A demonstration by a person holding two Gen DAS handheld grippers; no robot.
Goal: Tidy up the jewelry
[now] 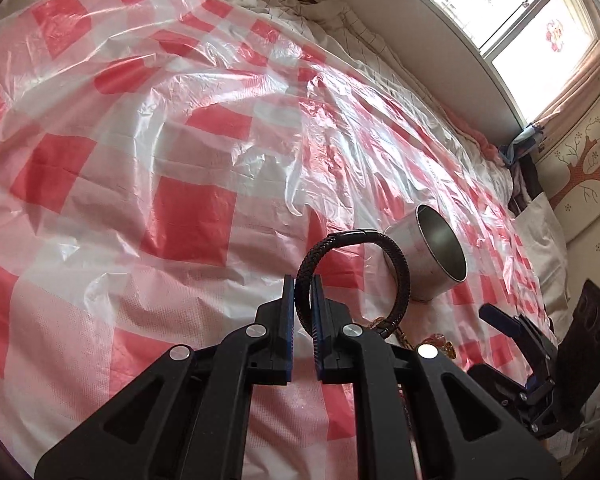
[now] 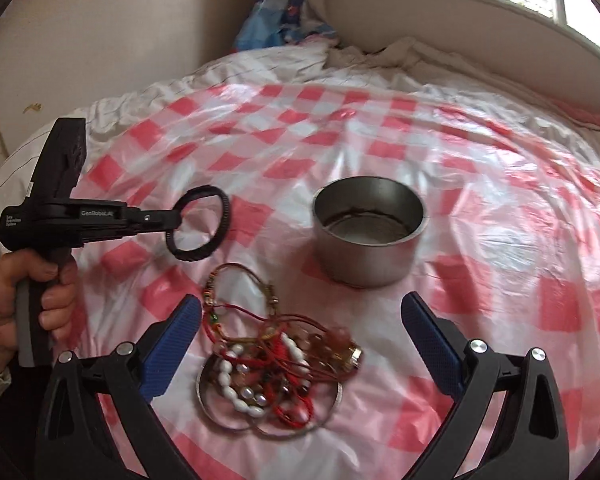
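My left gripper (image 1: 303,284) is shut on a black braided bracelet (image 1: 400,264) and holds it above the cloth, left of a round steel tin (image 1: 436,248). In the right wrist view the left gripper (image 2: 168,220) holds the same bracelet (image 2: 216,216) left of the tin (image 2: 368,232). A tangled pile of jewelry (image 2: 272,356), with red cords, white beads and metal bangles, lies in front of the tin. My right gripper (image 2: 300,340) is open, its fingers either side of the pile and above it. It also shows in the left wrist view (image 1: 504,328).
A red and white checked plastic sheet (image 2: 500,240) covers a bed. White bedding (image 1: 340,20) bunches at the far side. A wall and a window (image 1: 532,12) stand behind the bed. A hand (image 2: 32,300) holds the left gripper's handle.
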